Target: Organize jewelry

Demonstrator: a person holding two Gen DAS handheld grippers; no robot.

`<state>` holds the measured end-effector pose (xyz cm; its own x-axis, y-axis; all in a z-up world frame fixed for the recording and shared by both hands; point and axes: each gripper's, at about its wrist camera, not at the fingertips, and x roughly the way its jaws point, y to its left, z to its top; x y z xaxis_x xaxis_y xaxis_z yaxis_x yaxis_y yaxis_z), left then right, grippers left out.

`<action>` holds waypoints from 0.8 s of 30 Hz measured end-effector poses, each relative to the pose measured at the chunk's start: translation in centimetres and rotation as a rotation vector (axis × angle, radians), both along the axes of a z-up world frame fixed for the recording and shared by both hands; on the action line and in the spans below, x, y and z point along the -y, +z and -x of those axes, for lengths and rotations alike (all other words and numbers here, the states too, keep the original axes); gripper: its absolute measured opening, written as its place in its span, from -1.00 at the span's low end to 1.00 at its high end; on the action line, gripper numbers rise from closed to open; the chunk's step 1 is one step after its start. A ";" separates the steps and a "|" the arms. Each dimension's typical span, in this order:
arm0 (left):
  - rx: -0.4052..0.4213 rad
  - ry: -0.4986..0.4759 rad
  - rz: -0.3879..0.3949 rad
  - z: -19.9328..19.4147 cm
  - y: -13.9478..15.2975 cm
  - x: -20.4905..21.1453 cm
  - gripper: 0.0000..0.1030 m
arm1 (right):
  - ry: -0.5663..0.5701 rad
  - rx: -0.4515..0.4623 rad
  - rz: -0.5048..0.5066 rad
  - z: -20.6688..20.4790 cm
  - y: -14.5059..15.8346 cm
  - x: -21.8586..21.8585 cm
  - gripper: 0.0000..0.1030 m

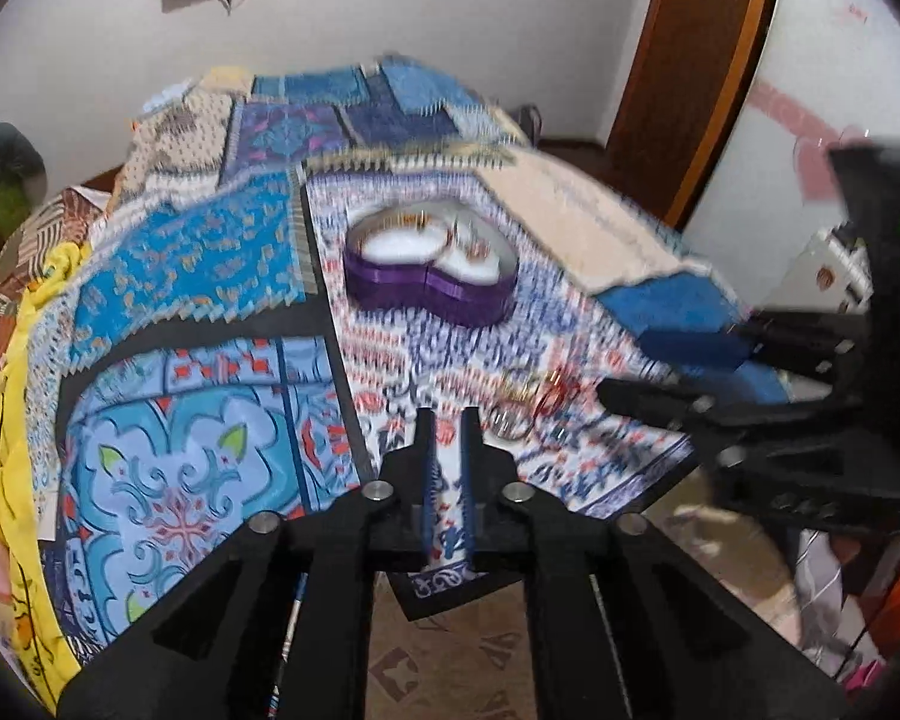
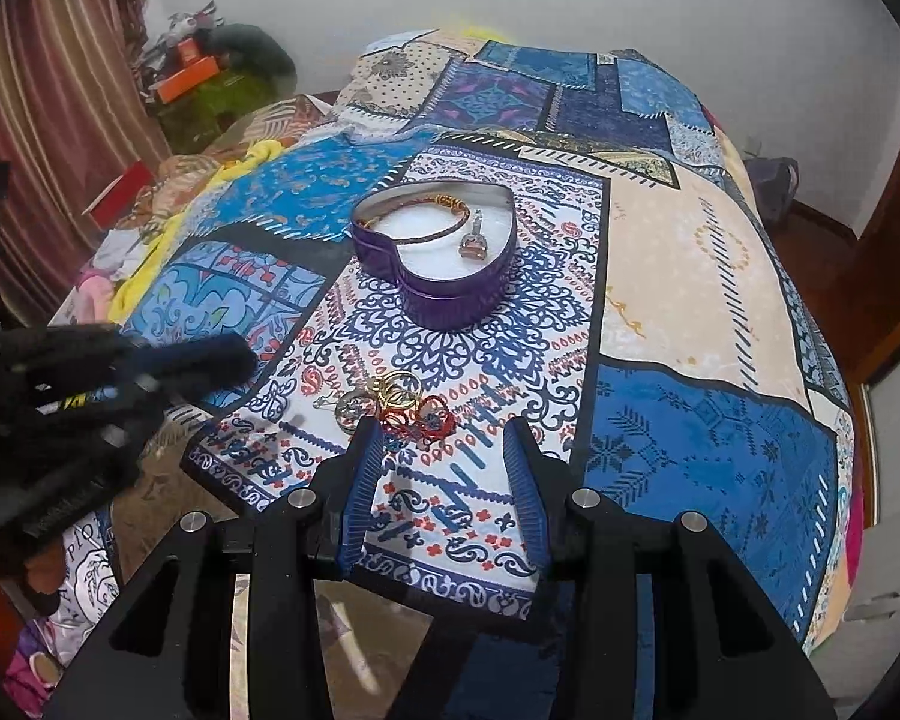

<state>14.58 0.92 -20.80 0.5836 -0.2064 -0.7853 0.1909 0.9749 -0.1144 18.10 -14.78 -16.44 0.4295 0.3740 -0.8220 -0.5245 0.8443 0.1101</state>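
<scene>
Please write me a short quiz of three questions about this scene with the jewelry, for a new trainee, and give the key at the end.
1. True or false: the heart-shaped tin is empty.
2. Where does the pile of rings lie? A) inside the tin B) on the bedspread, nearer the grippers than the tin C) on the floor
3. Fill in: the right gripper holds ____ between its pads.

Key
1. False: a bangle and a small pendant-like piece lie in it.
2. B
3. Nothing; its jaws stand apart with only cloth showing between.
</scene>
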 end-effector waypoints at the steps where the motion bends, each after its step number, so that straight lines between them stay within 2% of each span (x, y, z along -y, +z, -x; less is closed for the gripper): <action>1: -0.015 -0.003 -0.001 -0.2 -0.5 0.0 -0.77 | -0.002 -0.001 0.003 0.0 -0.1 0.0 -0.26; 5: -0.097 -0.014 0.029 -1.3 -2.5 0.0 -0.76 | -0.010 -0.006 0.013 -0.1 -0.3 0.4 -0.26; 10: -0.096 -0.027 0.056 -1.7 -2.8 0.2 -0.62 | -0.024 -0.015 0.013 -0.5 -0.6 1.2 -0.26; 19: -0.069 -0.069 0.026 -2.2 -3.0 1.2 -0.62 | -0.041 -0.036 -0.001 -1.0 -1.4 2.0 -0.26; 21: -0.065 -0.086 0.022 -2.4 -3.0 1.5 -0.63 | -0.040 -0.037 -0.003 -1.0 -1.4 2.1 -0.26; 24: -0.060 -0.091 0.021 -2.8 -3.1 1.6 -0.78 | -0.040 -0.037 -0.006 -1.1 -1.4 2.2 -0.26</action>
